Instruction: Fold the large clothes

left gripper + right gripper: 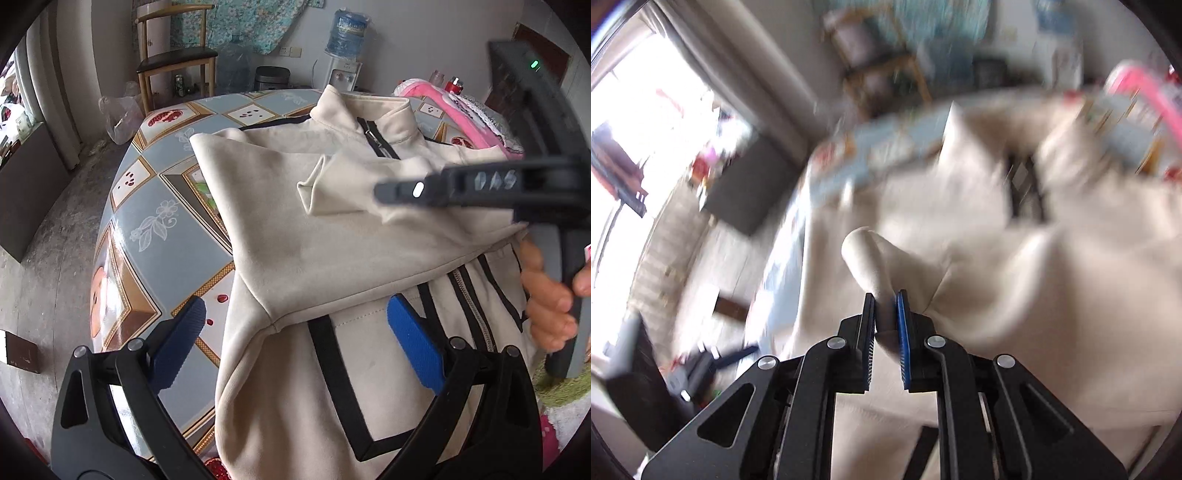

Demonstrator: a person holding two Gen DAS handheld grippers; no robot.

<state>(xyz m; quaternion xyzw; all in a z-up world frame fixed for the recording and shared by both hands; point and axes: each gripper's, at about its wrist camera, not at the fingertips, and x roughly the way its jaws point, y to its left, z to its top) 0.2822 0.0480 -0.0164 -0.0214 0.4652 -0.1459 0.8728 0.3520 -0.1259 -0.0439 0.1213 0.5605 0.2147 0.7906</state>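
Cream zip jacket (295,240) spread on patterned tablecloth (162,229), hem overhanging near edge. Right gripper (886,299) clamped on sleeve cuff (866,251). Left gripper (295,343) spread apart, empty. Bare cloth leftward; pink item (461,110) crowding far right.

My left gripper (295,343) hangs with its jaws spread wide over the near hem of the cream jacket (295,251), and the patterned tabletop (162,218) to its left lies bare out to the rim, so there I can pass freely. To the right my way is crossed by my right gripper (886,314), which reaches in over the jacket with its jaws clamped on the sleeve cuff (314,188), my hand (550,295) on its handle just beyond. At the far right edge a pink item (465,114) crowds the jacket's shoulder.
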